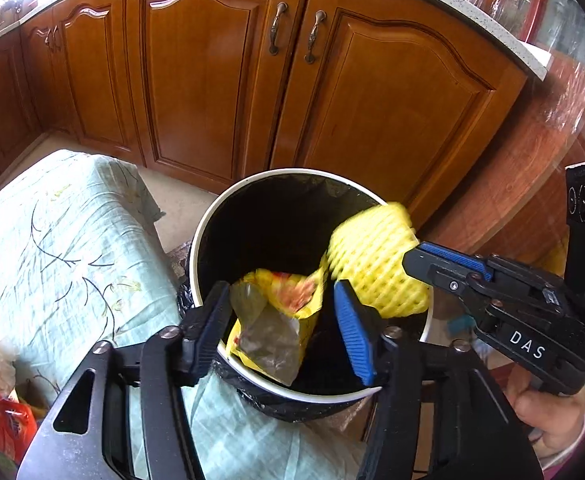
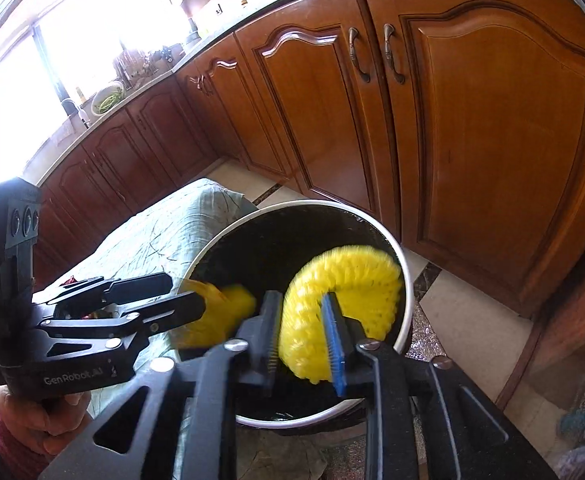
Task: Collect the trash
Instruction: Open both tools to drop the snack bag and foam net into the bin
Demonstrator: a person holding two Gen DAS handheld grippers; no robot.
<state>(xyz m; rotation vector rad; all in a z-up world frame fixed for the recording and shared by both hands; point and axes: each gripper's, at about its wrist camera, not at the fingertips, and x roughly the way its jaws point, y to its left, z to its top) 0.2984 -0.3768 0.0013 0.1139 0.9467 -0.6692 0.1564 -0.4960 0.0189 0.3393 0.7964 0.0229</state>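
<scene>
Both tools are black, angular frames with cut-out windows and round silver screws at the joints. The left gripper has ribbed blue pads on its fingers; seen from the other side its body reads "GenRobot.AI" in white. The right gripper has the same blue pads, "DAS" in white, and a black block with three round dials. Each hand shows bare skin and a pink-red sleeve.

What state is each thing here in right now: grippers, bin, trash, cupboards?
Left gripper: open, yellow crumpled wrapper between its fingers.
Right gripper: shut on yellow foam fruit net.
Round white bin with black liner: lidless, under both.
Brown wooden cupboard doors: closed.
</scene>
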